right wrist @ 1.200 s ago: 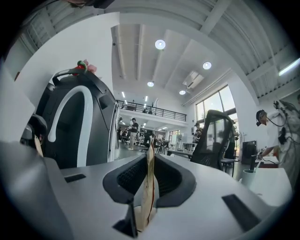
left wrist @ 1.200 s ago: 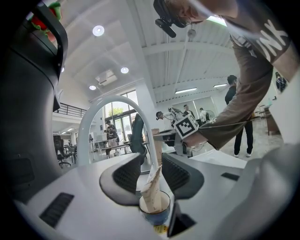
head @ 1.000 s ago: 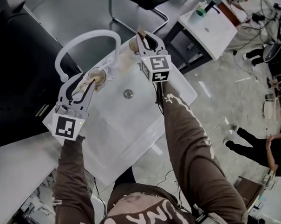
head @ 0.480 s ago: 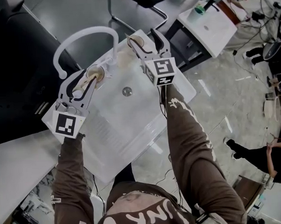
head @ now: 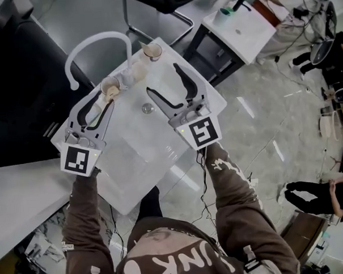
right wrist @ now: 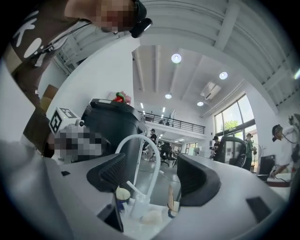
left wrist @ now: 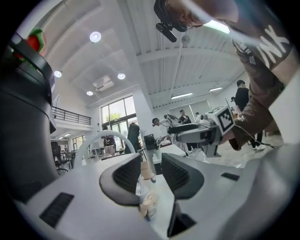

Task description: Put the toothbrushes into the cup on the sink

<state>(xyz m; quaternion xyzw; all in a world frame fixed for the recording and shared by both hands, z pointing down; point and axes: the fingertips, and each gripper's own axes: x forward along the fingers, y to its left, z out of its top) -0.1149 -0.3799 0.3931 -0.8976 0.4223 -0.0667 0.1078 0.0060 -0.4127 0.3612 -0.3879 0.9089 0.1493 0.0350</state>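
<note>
Your left tongs (head: 105, 96) hang over the left rear of the sink (head: 138, 158), tips just short of the cup by the faucet (head: 109, 85). In the left gripper view these tongs (left wrist: 151, 173) show only a narrow gap and nothing is clamped in it. That cup (left wrist: 146, 206) sits low in the gap, the far cup (left wrist: 146, 171) behind it.

Your right tongs (head: 162, 78) are over the basin, just past the drain (head: 148, 108), spread wide and empty. In the right gripper view the tongs (right wrist: 152, 178) frame the white arched faucet (right wrist: 140, 140) with a cup on either side. The cup by the faucet (right wrist: 123, 193) is on the left. The far cup (right wrist: 174, 206) is on the right with a slim toothbrush (right wrist: 171, 194) standing upright in it.

Head view: the far cup (head: 152, 50) is at the sink's back corner, and the faucet (head: 96, 43) arches out to the left. I can't make out what the cup by the faucet holds; it's too small and blurred.
</note>
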